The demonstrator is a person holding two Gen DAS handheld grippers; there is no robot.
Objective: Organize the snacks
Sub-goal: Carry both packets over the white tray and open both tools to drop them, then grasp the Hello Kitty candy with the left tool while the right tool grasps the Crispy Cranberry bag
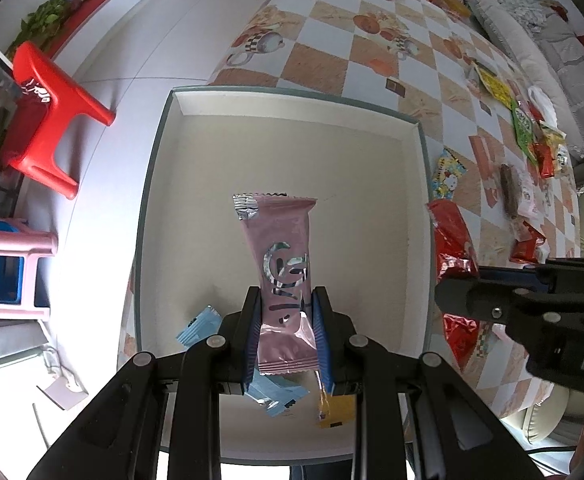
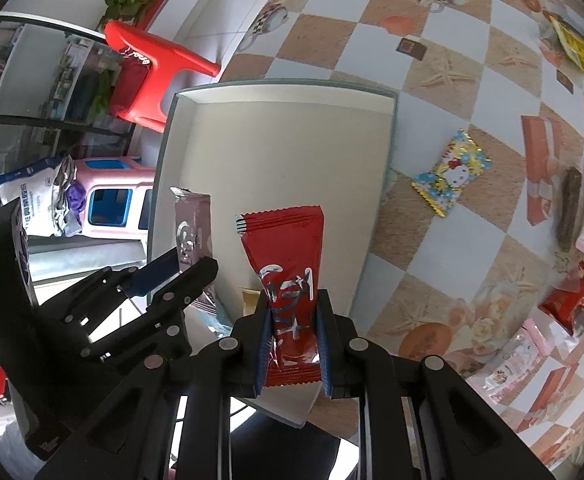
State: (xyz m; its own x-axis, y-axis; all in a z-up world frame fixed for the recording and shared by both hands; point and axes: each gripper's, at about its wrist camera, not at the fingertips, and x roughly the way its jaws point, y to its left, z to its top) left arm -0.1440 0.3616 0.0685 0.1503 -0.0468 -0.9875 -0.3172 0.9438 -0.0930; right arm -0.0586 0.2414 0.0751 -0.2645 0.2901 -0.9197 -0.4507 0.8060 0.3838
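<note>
My left gripper (image 1: pixel 285 304) is shut on a pink snack packet (image 1: pixel 281 248) and holds it over the white box (image 1: pixel 292 104). Blue packets (image 1: pixel 199 326) and a yellow one (image 1: pixel 338 410) lie in the box below it. My right gripper (image 2: pixel 292 306) is shut on a red snack packet (image 2: pixel 285 252) above the box's near right edge (image 2: pixel 376 216). The left gripper (image 2: pixel 171 272) with the pink packet (image 2: pixel 191 232) shows at left in the right wrist view. The right gripper (image 1: pixel 448 288) with the red packet (image 1: pixel 452 240) shows at right in the left wrist view.
Loose snacks lie on the checkered tablecloth (image 2: pixel 452 80): a Hello Kitty packet (image 2: pixel 452 176), a brown bar (image 2: pixel 570 208), a small red packet (image 2: pixel 570 306), pink packets (image 2: pixel 512 364), yellow and green ones (image 1: pixel 508 108). A red stool (image 1: pixel 47 120) and a pink stool (image 1: pixel 7 268) stand on the floor at left.
</note>
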